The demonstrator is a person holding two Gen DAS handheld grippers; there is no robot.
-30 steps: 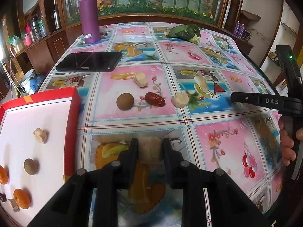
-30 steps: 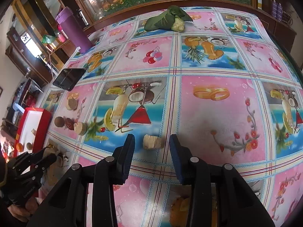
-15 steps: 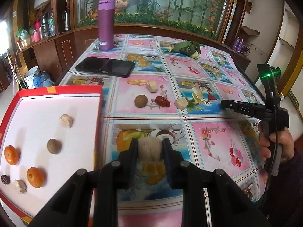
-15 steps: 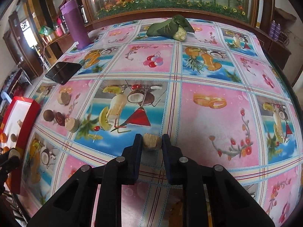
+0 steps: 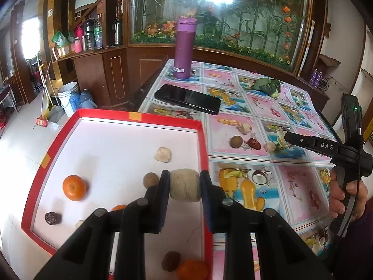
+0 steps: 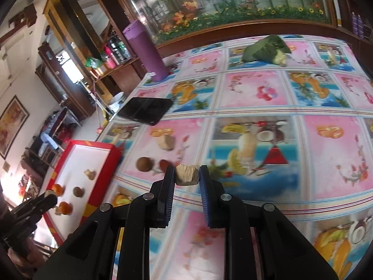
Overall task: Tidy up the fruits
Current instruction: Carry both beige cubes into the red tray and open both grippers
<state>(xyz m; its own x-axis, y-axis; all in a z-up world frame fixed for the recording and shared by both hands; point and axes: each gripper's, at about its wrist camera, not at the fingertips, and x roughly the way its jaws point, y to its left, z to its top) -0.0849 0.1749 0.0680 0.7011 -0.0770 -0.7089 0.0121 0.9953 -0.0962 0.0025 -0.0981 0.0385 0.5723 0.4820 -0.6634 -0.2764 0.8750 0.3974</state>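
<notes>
My left gripper (image 5: 184,184) is shut on a pale beige round fruit (image 5: 185,184), held above the right side of the red-rimmed white tray (image 5: 202,144). In the tray lie an orange (image 5: 74,187), a brown ball (image 5: 150,180), a pale lump (image 5: 163,154) and a dark fruit (image 5: 52,218). My right gripper (image 6: 187,179) is shut on a small tan chunk (image 6: 187,178), lifted over the patterned tablecloth (image 6: 256,88). On the cloth remain a brown round fruit (image 6: 142,163), a red date (image 6: 166,164) and a pale piece (image 6: 166,141). The right gripper (image 5: 288,137) also shows in the left wrist view.
A black phone (image 5: 187,99) and a purple flask (image 5: 184,49) stand at the table's far left. A green leafy vegetable (image 6: 265,49) lies at the back. A hand (image 5: 345,196) grips the right tool's handle. Beyond the tray's left side the floor drops away.
Both grippers lifted their pieces off the cloth and swung left. The left one now hangs over the tray instead of the table. The right one closed on the tan chunk.
</notes>
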